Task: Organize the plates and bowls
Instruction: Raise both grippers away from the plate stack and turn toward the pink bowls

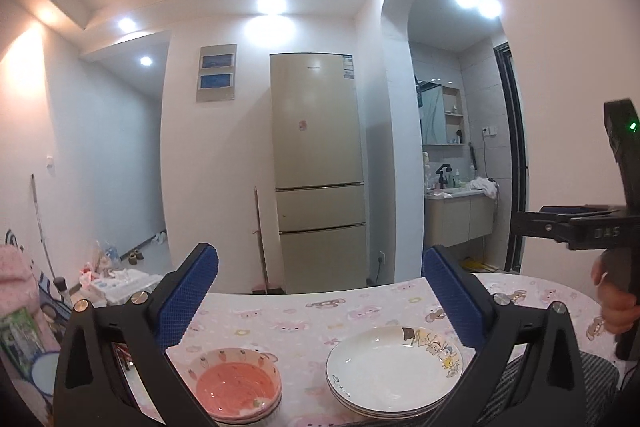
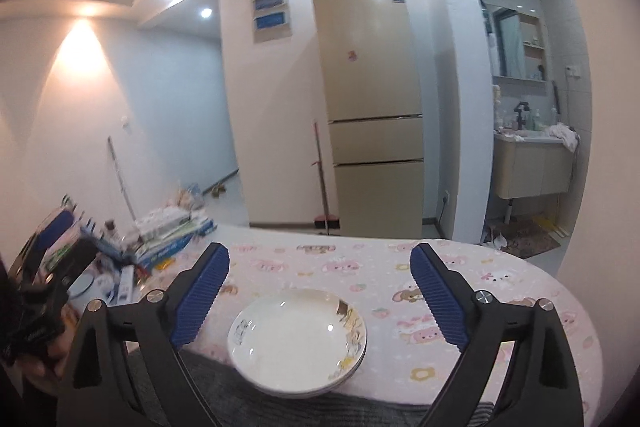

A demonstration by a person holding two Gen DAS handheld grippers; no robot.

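A stack of white plates (image 1: 394, 367) with a cartoon print sits at the near edge of the table (image 1: 280, 311), which has a pink cartoon cloth. To its left stands a stack of pink bowls (image 1: 239, 387). My left gripper (image 1: 320, 255) is open above and behind both stacks, its blue pads (image 1: 188, 299) holding nothing. In the right wrist view the same plates (image 2: 296, 341) lie below and between the spread fingers of my right gripper (image 2: 320, 253). It is open and empty, its pads (image 2: 202, 295) well clear of the rim. The bowls are out of that view.
A beige fridge (image 1: 320, 167) and a broom (image 1: 260, 239) stand behind the table. Boxes and clutter (image 2: 168, 231) crowd the table's left end. Grey striped fabric (image 2: 240, 399) lies along the near edge. A hand (image 1: 616, 307) holds the other gripper at right.
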